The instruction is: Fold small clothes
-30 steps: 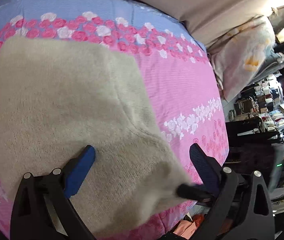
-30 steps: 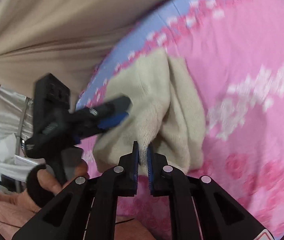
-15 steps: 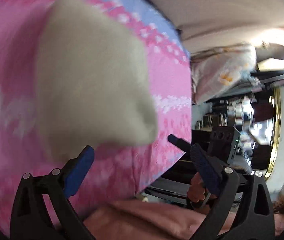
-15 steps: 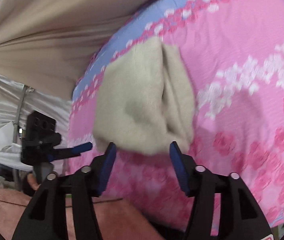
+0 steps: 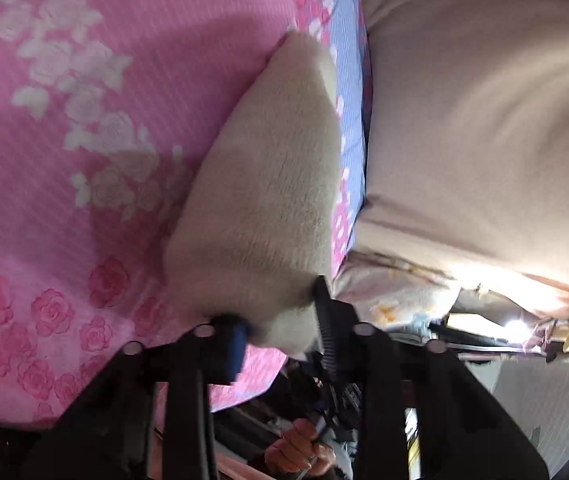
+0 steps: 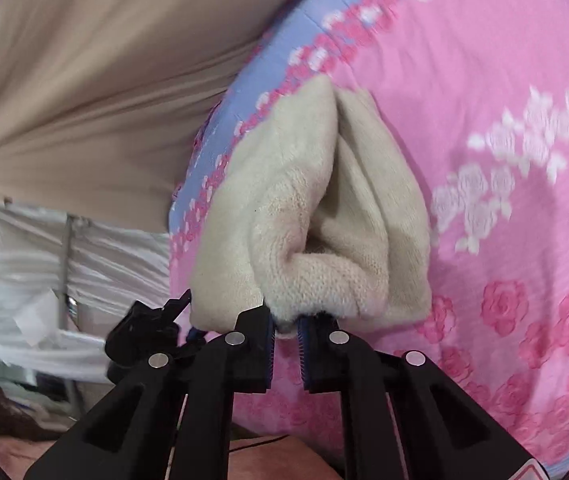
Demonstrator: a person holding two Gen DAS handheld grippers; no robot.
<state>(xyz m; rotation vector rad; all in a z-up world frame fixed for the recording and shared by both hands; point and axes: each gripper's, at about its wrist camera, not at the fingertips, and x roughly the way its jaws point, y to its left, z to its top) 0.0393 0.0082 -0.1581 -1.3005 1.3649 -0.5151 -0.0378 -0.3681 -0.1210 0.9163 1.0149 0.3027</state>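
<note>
A cream fleece garment (image 5: 268, 200) lies folded in layers on the pink rose-print bedsheet (image 5: 84, 160). My left gripper (image 5: 280, 332) is shut on the garment's near corner, seen from the side. In the right wrist view the garment (image 6: 324, 208) shows its stacked folded layers. My right gripper (image 6: 286, 330) is shut on the garment's near edge, the blue pads pinching the fleece. The left gripper (image 6: 156, 332) shows at that view's left, at the garment's other near corner.
The sheet (image 6: 504, 100) has a blue band with roses along the far edge. A beige curtain (image 5: 484, 120) hangs behind the bed. A floral pillow (image 5: 400, 296) and room clutter lie beyond the bed's end. White cloth (image 6: 44, 260) hangs to the left.
Both grippers were open half a second ago and have closed on the garment's near edge. The left gripper has swung round to the garment's side.
</note>
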